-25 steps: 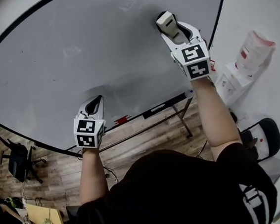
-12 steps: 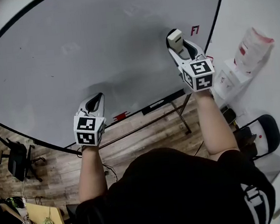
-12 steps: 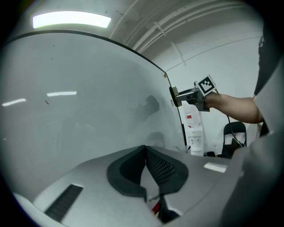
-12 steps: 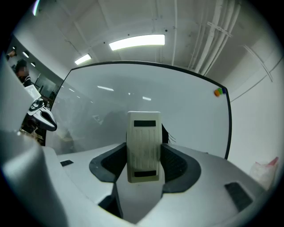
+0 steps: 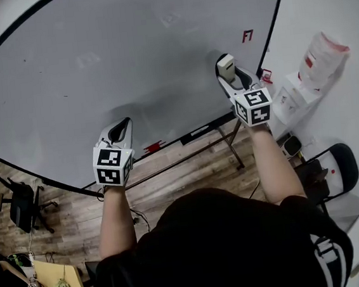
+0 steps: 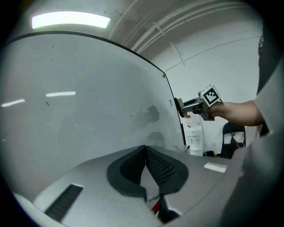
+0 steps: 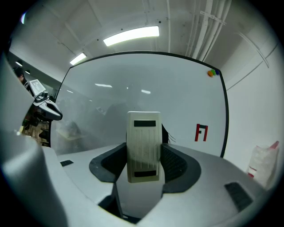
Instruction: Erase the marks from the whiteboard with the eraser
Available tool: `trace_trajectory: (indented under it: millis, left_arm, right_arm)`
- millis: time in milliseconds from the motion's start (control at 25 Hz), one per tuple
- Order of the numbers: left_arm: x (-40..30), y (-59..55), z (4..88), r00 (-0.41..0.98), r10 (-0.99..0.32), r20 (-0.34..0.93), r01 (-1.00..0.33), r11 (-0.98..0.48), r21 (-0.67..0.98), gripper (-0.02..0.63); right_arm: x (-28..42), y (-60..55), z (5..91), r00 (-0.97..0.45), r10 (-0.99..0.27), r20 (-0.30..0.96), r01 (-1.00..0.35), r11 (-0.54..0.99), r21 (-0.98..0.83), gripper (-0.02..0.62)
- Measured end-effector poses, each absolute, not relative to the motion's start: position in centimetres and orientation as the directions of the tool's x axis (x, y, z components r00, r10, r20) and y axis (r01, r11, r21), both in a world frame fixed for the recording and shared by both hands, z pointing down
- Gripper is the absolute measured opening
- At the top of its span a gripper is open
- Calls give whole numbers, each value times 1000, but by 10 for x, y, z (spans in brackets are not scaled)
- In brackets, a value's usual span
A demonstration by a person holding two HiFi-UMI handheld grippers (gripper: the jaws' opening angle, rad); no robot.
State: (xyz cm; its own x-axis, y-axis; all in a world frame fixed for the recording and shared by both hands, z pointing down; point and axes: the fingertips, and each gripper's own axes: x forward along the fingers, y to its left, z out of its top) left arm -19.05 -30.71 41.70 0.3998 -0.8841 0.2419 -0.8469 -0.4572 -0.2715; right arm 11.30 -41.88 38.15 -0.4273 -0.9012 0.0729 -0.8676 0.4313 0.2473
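I am holding the eraser [image 7: 143, 146] clamped upright in my right gripper [image 5: 228, 74], near the whiteboard [image 5: 126, 62] and beside its red mark [image 5: 248, 35], seemingly lining up a wipe, while my left gripper [image 6: 144, 153], closed and empty, is hanging lower down.

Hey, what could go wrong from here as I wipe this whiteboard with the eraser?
1. The red mark sits right of the eraser, close to the black frame of the whiteboard; a stroke may miss it or knock the frame.
2. The right gripper clamps only the eraser's sides, and the eraser juts past the jaws, so hard pressure might twist it loose.
3. The left gripper is shut and empty, not steadying the whiteboard.
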Motion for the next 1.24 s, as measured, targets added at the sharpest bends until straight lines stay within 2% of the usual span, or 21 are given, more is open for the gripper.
trace_trajectory:
  millis: [360,1240]
  left_arm:
    - [-186,-307,420,406,-879,249,-843,-466,-270,12]
    - [-178,-307,422,400,-884,240,-854,-455,-251,12]
  right_arm:
    - [117,-416,407,-421,-899,122,-867,438,236,230]
    - [129,-413,414,-425,-895,137,-866,446,226,230]
